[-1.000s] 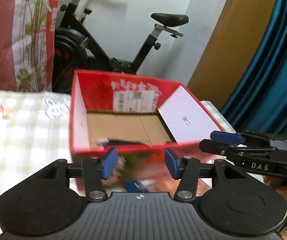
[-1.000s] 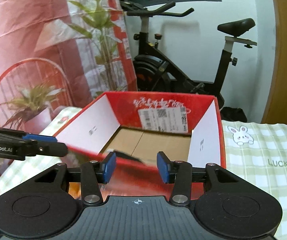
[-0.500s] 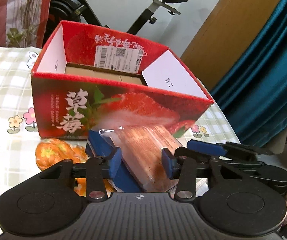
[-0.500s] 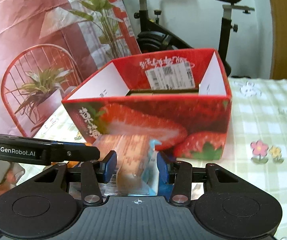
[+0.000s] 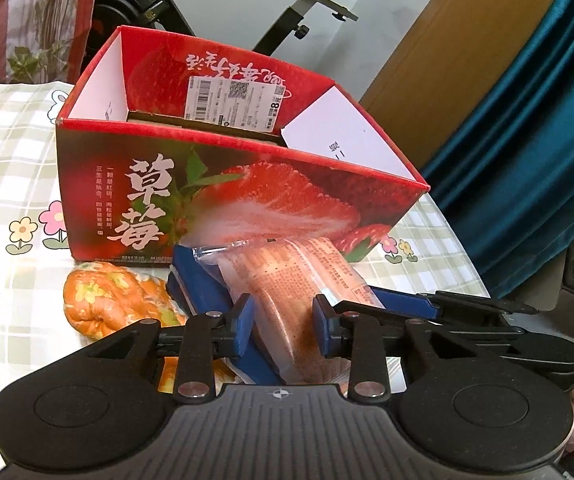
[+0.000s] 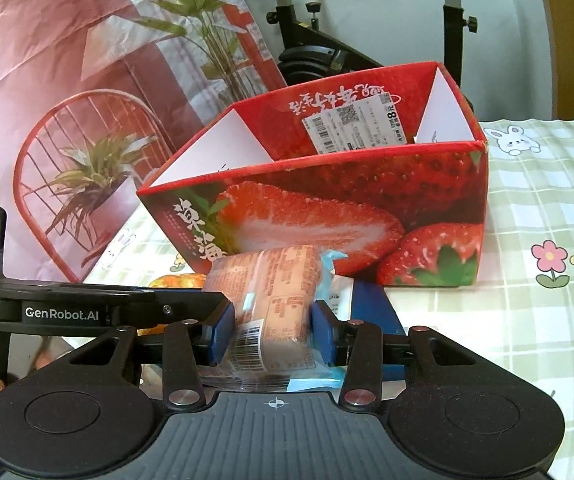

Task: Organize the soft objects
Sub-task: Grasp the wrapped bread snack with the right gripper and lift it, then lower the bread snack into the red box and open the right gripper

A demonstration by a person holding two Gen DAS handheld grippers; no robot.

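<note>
Clear plastic packet (image 5: 287,296), centre frame: left gripper (image 5: 283,326) is closing around it. Right gripper (image 6: 271,334) clamps it too, likely to lift it into the strawberry box (image 5: 223,196) behind.

Red strawberry-print box (image 5: 247,200), orange flowered bun (image 5: 115,300), green-checked tablecloth (image 6: 547,320).

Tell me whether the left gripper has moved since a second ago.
Yes. The left gripper has come down: it looked into the strawberry box from above, and now sits below its rim, closing around the wrapped bread.
</note>
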